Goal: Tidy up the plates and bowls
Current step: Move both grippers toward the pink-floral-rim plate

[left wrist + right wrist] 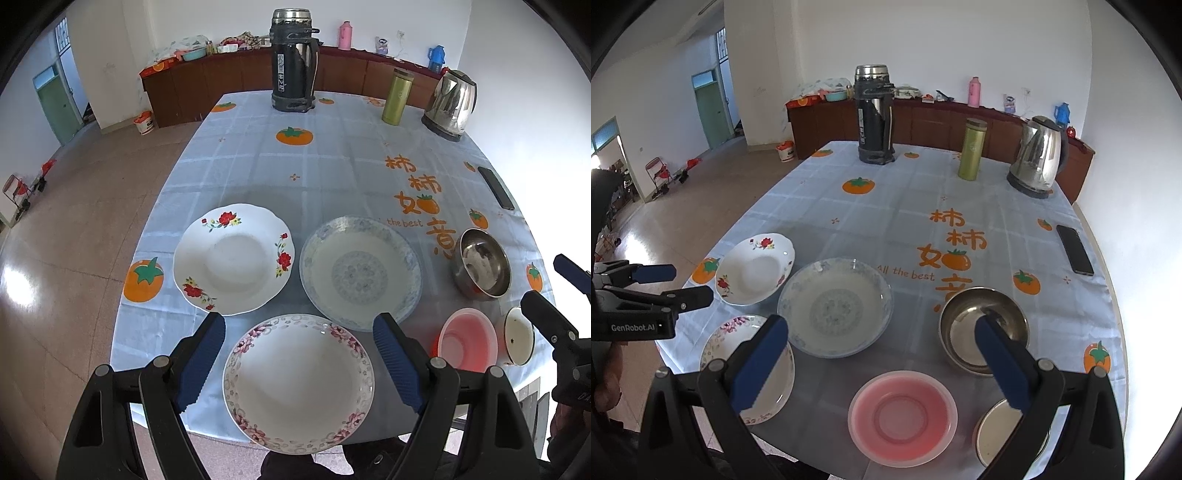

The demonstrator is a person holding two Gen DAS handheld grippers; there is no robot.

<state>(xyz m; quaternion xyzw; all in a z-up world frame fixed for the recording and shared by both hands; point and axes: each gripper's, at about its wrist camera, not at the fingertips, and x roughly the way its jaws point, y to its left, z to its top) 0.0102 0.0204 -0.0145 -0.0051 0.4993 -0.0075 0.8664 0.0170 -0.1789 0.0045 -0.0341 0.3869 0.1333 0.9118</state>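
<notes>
Three plates lie near the table's front edge: a pink-flowered plate point(298, 382) point(775, 384), a red-flowered plate point(233, 258) point(754, 268) and a blue-patterned plate point(360, 272) point(834, 307). To the right are a steel bowl point(482, 263) point(984, 328), a pink plastic bowl point(467, 339) point(903, 419) and a white enamel bowl point(519, 335) point(1001, 432). My left gripper point(299, 363) hangs open above the pink-flowered plate, holding nothing. My right gripper point(882, 363) hovers open over the pink bowl, also holding nothing.
At the far end of the tablecloth point(295, 158) stand a black thermos point(293, 61), a green flask point(397, 96) and a steel kettle point(450, 105). A phone point(495, 187) lies at the right edge. Brown cabinets line the back wall.
</notes>
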